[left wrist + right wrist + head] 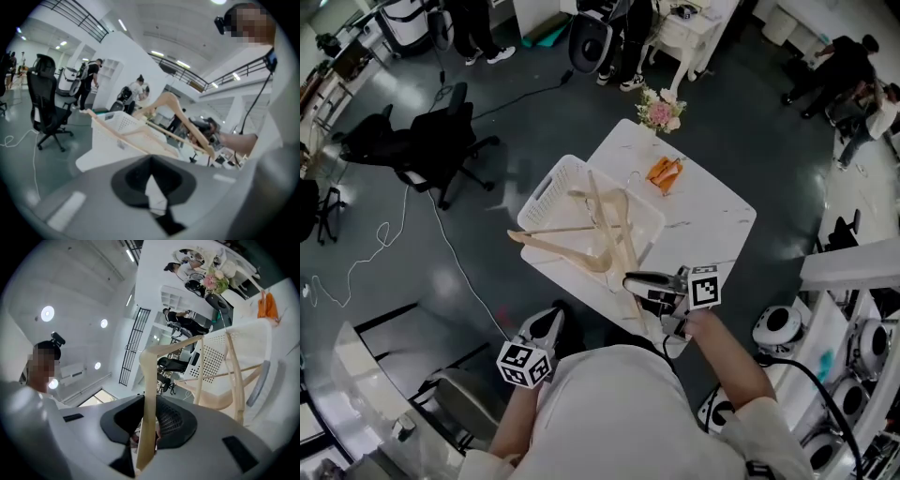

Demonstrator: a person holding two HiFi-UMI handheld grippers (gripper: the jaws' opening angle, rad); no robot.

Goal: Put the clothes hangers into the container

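Clamping one arm of the light, stiff-looking wooden hanger (148, 380), the right gripper's (149, 404) fingers held it over the container (546, 192) on the tabletop (712, 225). The left gripper's (150, 161) fingers were closed, empty.

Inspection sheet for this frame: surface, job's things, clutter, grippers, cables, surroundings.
Surface: white table, mostly bare on the far side.
Job's things: white perforated basket on the table; several wooden hangers lie in it, ends poking over the rim; one more held hanger is above the table's near edge.
Clutter: orange item and flower bouquet on the table's far side.
Grippers: right gripper has its jaws clamped on the held hanger; left gripper has its jaws together, empty, low by the person's body.
Cables: white cable and black cable on the floor.
Surroundings: black office chair, standing people, dark glossy floor.
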